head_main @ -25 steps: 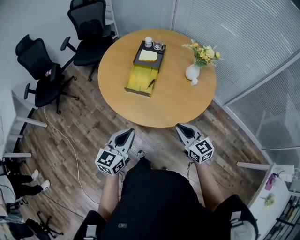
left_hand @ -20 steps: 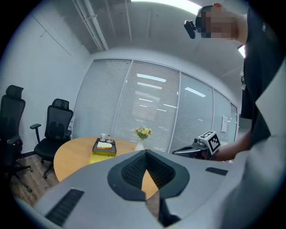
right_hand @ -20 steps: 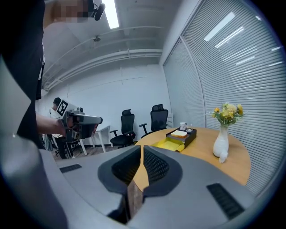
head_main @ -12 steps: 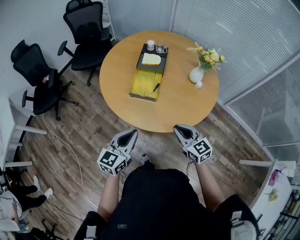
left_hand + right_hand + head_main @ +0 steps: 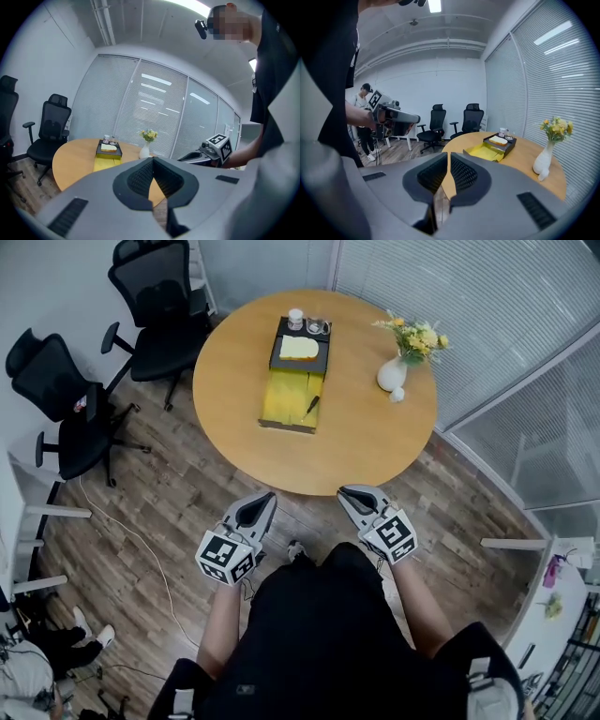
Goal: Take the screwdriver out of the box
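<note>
On the round wooden table (image 5: 366,442) lies an open box (image 5: 292,381), its yellow part (image 5: 281,399) toward me and a black part behind. A small dark screwdriver (image 5: 312,406) rests on the yellow part near its right edge. My left gripper (image 5: 266,498) and right gripper (image 5: 345,493) hang side by side just short of the table's near edge, well away from the box. Both are shut and hold nothing. The left gripper view shows its jaws (image 5: 153,161) together with the box (image 5: 107,157) far off; the right gripper (image 5: 448,157) faces the box (image 5: 490,149) the same way.
A white vase with yellow flowers (image 5: 392,374) stands right of the box, and two cups (image 5: 306,322) sit behind it. Black office chairs (image 5: 155,306) stand left of the table. Glass walls with blinds (image 5: 506,343) close the right side. A person (image 5: 363,122) stands in the background.
The head view has drifted slightly, so the table sits a little differently in the frame. Both grippers have drawn a bit closer together at the table's near edge, still shut.
</note>
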The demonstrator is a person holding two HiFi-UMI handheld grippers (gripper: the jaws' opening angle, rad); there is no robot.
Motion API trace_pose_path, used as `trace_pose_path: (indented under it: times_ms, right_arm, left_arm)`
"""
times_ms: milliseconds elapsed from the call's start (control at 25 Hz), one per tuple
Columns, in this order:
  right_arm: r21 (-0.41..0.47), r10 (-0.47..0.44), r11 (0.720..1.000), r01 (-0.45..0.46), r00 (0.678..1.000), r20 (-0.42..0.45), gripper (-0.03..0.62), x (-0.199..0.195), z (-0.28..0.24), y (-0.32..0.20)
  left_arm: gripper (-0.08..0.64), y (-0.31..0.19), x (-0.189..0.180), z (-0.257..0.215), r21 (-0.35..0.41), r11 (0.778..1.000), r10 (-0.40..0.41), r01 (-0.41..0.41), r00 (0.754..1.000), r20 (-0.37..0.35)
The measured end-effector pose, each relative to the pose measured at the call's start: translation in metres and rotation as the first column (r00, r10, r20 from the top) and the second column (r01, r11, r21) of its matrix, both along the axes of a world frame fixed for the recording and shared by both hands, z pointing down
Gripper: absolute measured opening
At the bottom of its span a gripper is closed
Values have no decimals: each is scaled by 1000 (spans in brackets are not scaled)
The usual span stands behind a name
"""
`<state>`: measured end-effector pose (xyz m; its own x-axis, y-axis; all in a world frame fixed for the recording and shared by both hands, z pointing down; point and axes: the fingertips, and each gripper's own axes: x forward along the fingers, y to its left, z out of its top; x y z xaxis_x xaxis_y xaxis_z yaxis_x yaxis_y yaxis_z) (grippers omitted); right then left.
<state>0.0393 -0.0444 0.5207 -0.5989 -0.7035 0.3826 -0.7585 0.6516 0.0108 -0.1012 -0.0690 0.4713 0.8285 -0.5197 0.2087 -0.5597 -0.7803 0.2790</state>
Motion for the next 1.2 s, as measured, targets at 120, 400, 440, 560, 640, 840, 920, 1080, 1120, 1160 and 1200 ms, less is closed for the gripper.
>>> trace_pose_path:
  times_ms: [120, 400, 440, 560, 640, 840, 920, 1080, 1120, 1160, 1200]
  right_arm:
    - [-12, -9, 1000, 9, 1000, -10, 18, -4, 5, 3]
    - [-12, -16, 1000, 15, 999, -46, 18, -12, 11, -1]
    - [-17, -22, 1000, 21, 999, -47, 18, -12, 13, -2]
    - [-34, -37, 999, 36, 999, -32, 18, -14, 17, -9]
    - [-40, -57, 998, 55, 998, -30, 18, -17, 18, -16]
    - [-35, -97, 995, 96, 995, -38, 18, -27, 13, -34]
    - [-39, -100, 994, 99, 994, -40, 18, -26, 14, -42]
    - [-66, -115, 991, 113, 993, -31, 18, -19, 24, -50]
    - [-73, -116, 991, 114, 993, -28, 18, -16, 27, -53]
    - [-81, -121, 990, 118, 992, -28, 18, -14, 29, -56]
    - [-88, -127, 988, 124, 991, -30, 18, -11, 31, -61]
  left_arm:
    - [6, 0, 6, -1, 3, 1000, 31, -31, 1000, 5]
    - [6, 5, 1, 8, -20, 999, 48, -48, 999, 21]
    - [6, 4, 0, 8, -22, 999, 42, -42, 999, 22]
    - [6, 0, -2, 8, -22, 1000, 21, -20, 1000, 18]
    - [6, -3, -4, 6, -21, 1000, 4, -4, 1000, 9]
    - [6, -8, -8, 6, -31, 999, -24, 24, 1000, -5]
    - [6, -13, -8, 8, -35, 999, -33, 33, 999, -5]
    - [6, -23, -8, 16, -58, 996, -64, 64, 998, 1]
    - [6, -26, -7, 18, -62, 995, -73, 73, 997, 4]
    - [6, -30, -7, 18, -66, 994, -83, 83, 997, 6]
    - [6, -35, -6, 18, -67, 993, -93, 93, 996, 7]
